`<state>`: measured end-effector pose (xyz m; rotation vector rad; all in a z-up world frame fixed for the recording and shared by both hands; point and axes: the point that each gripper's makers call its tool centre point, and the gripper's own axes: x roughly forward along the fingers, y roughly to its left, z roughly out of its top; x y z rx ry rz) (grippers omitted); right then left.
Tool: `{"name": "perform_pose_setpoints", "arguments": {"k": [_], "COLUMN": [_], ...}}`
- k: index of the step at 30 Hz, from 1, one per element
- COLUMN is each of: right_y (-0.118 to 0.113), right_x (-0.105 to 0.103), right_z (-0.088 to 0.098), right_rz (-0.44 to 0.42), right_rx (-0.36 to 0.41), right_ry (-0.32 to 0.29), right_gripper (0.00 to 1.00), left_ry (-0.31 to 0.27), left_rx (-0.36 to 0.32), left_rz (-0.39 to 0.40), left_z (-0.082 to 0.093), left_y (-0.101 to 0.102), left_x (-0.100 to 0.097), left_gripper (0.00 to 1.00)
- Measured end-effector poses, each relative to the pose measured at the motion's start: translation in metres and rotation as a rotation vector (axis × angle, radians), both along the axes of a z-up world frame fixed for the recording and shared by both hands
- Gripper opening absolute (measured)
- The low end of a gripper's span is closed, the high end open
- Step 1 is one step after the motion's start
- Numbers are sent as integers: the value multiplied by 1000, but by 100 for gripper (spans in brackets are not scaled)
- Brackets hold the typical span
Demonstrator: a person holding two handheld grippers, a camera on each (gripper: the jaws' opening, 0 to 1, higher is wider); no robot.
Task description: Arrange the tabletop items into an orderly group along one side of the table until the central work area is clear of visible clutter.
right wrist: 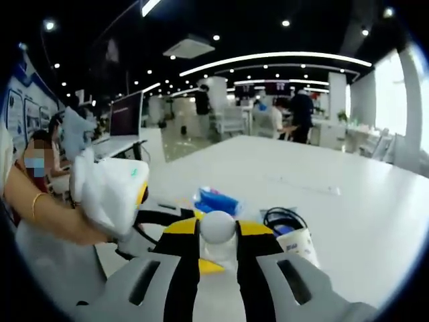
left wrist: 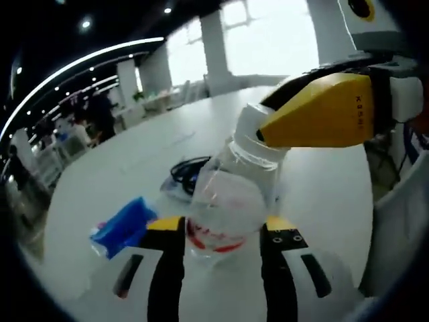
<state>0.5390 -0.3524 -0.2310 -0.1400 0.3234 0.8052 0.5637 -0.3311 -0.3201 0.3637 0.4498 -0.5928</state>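
Gripping the clear bottle (left wrist: 224,204) body, left gripper (left wrist: 224,231) fingers clamp it; right gripper (right wrist: 218,238) fingers clamp its white cap (right wrist: 218,228); blue packet (left wrist: 124,227) and black cable (left wrist: 188,171) lie on the bench (left wrist: 322,194)

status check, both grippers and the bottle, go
Left gripper shut on bottle body. Right gripper shut on its white cap. Blue packet and black cable on table beyond.

Left gripper view: windows (left wrist: 268,37) blown out white, glare washing the table (left wrist: 134,154), bottle (left wrist: 224,201) soft with blur. Right gripper view – dimmer, lit by curved ceiling strips (right wrist: 275,57) and spotlights; fisheye bends edges in both.
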Motion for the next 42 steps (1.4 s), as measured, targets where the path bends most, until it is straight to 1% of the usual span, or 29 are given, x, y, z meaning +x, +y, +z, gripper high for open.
{"name": "perform_pose_setpoints", "arguments": {"k": [1,3,8,11,12,13,14,15,16,17,18,19,21,23,24,25,26,28,29,32,37,39,40,42], "right_y": [1,0,-1,0,-1,-2,-4,-8,-9,-11,-13,-18,-23,-25,-28,-29,-32,-34,-36,-40,-48,-54,-56,-60], "right_x": [0,1,3,4,5,5,7,10,11,12,13,14,16,17,19,20,21,22,22,23,23,24,23,20], "right_z": [0,0,1,2,2,3,3,4,5,8,8,9,10,11,10,8,6,5,5,4,3,1,-1,-6], "right_rz": [2,-3,-11,-3,-8,-15,-26,-55,-60,-71,-79,-87,-106,-101,-123,-128,-136,-147,-150,-162,-174,-188,-191,-204], "right_rx": [1,-1,-5,-8,-6,-6,-15,4,13,51,62,56,54,66,77,74,67,66,64,60,35,24,18,30], "right_ry": [-1,-6,-19,-55,-59,-64,-71,-68,-64,-47,-42,-45,-54,-57,-43,-40,-36,-33,-33,-32,-40,-34,-27,5], "right_gripper": [20,20,20,21,21,24,28,37,43,47,49,50,55,61,65,68,70,75,77,85,98,99,99,99], "left_ry": [23,10,-11,-12,-13,-2,18,42,48,67,75,80,70,71,73,76,84,82,86,106,106,104,109,111], "left_rx": [-12,-11,-12,-25,-33,-54,-87,-119,-132,-176,-197,-218,-200,-195,-198,-202,-217,-212,-216,-268,-275,-265,-272,-283], "left_rz": [-3,2,10,23,38,49,67,84,88,102,116,131,119,126,139,153,200,205,227,300,320,322,331,359], "left_z": [-3,-2,-1,0,0,0,0,0,0,0,0,-1,-1,-1,-2,-2,-3,-3,-4,-5,-6,-6,-6,-6], "left_y": [-3,-2,-2,-1,0,1,1,2,2,2,3,4,4,4,4,6,9,11,13,19,20,20,20,22], "left_x": [-1,2,2,3,4,5,4,4,4,4,4,4,4,5,5,5,5,6,6,8,9,9,9,11], "left_gripper": [40,39,38,38,37,37,37,37,37,37,37,37,37,36,36,36,36,36,35,35,35,35,35,35]}}
